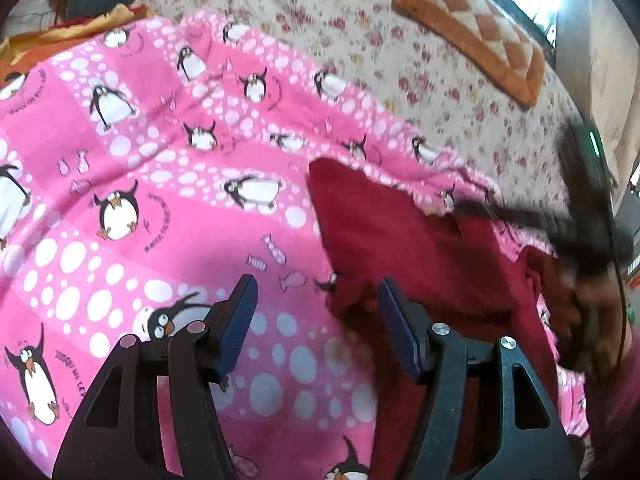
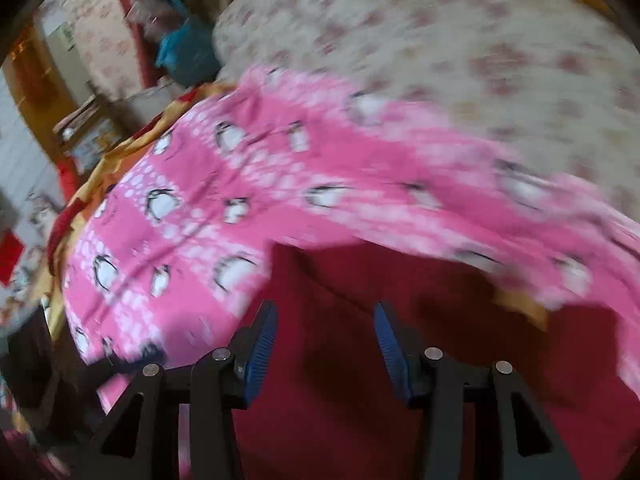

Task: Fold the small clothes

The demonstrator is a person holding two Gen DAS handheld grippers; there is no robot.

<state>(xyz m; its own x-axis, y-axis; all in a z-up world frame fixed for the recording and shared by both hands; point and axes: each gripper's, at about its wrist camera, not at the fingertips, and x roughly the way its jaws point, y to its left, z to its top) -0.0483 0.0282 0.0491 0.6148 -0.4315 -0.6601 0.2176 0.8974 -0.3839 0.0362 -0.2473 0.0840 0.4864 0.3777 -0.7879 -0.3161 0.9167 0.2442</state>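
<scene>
The red garment [image 1: 400, 240] lies on the pink penguin blanket [image 1: 140, 168], which is spread over a floral bed [image 1: 360, 20]. Everything below is placed from the garment.

The left claw [image 1: 316, 312] hangs at the garment's left edge. Its jaws stand wide with nothing between them: the right finger is over red cloth, the left finger is over bare pink blanket, so the edge runs through the gap. From this claw the garment stretches away to the right and forward, with its far corner up near the blanket's ruffled hem.

The right claw [image 2: 326, 336] is directly above the garment [image 2: 360, 360], also wide and empty, with red cloth filling the space under and ahead of its fingers. In the left wrist view it shows only as a dark blur at the garment's right side [image 1: 580, 216], so how near it is to the cloth cannot be told. The right wrist view is smeared too, and the garment's outline there is soft.

As a judgement, the garment's long axis seems to run from the left claw's side across to the right claw's side, though folds make this uncertain. The left claw is the better placed to take an edge, since the edge already sits between its jaws. The right claw is over the middle of the cloth and would need to reach a border, most likely the far right one, before pinching.
</scene>
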